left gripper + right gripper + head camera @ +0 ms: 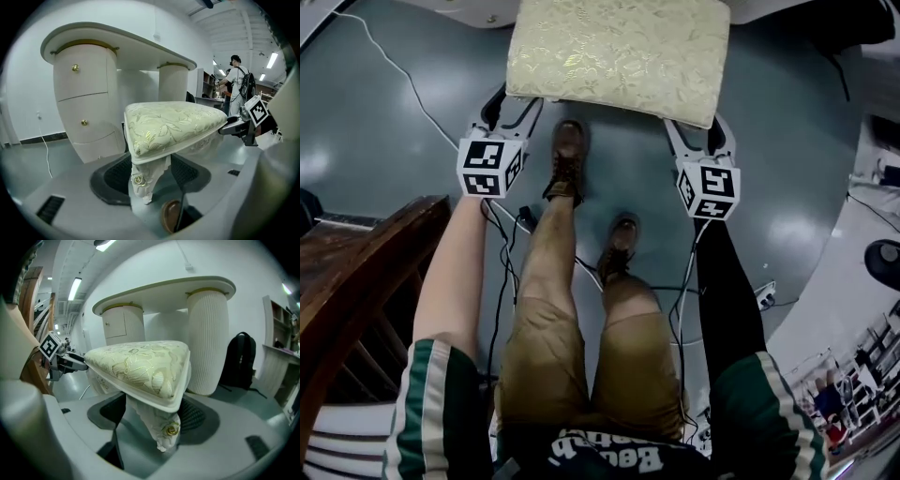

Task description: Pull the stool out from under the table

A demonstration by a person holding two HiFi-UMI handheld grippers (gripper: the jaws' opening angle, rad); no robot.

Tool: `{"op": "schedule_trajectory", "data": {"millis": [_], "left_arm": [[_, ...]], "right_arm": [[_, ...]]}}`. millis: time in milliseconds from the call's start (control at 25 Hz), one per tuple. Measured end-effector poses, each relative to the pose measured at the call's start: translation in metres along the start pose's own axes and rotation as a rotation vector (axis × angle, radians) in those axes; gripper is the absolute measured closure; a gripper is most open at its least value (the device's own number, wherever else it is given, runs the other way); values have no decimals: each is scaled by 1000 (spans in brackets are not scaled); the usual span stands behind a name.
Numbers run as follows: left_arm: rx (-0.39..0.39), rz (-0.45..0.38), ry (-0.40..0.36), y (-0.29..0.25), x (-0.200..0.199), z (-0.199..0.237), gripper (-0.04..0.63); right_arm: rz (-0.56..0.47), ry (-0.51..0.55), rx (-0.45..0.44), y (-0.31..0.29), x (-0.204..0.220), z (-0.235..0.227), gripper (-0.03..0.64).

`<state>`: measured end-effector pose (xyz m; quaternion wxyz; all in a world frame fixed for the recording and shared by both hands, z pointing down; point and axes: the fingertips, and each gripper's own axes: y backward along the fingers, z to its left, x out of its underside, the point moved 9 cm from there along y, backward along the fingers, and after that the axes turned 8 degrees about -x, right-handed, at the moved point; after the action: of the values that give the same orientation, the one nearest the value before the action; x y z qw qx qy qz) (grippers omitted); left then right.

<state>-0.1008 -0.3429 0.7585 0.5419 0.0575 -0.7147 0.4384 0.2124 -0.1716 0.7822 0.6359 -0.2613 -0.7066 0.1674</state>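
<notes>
The stool (619, 52), with a cream floral cushion and white carved legs, stands on the grey floor just in front of the white table (117, 42). My left gripper (511, 98) is at its near left corner. In the left gripper view the jaws sit on either side of the rosette-carved leg (140, 180) and touch it. My right gripper (696, 131) is at the near right corner, shut the same way on that leg (166, 427). Each gripper shows at the far corner in the other's view.
The person's brown shoes (569, 159) stand right before the stool, with cables (511, 244) trailing on the floor around them. Dark wooden furniture (356, 272) is at the near left. A black backpack (241, 359) leans beside the table's right pedestal. People (241, 84) stand far off.
</notes>
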Motion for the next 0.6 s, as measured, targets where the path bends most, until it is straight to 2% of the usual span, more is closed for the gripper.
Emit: {"op": "schedule_trajectory", "data": {"millis": [200, 360, 600], "left_arm": [[-47, 66, 20, 112, 60, -44, 310], [-59, 129, 44, 161, 97, -72, 310], [-56, 180, 75, 225, 149, -94, 310]], "right_arm": [[60, -6, -43, 82, 55, 58, 264], [114, -2, -65, 119, 90, 81, 262], [184, 3, -82, 165, 135, 124, 264]]}}
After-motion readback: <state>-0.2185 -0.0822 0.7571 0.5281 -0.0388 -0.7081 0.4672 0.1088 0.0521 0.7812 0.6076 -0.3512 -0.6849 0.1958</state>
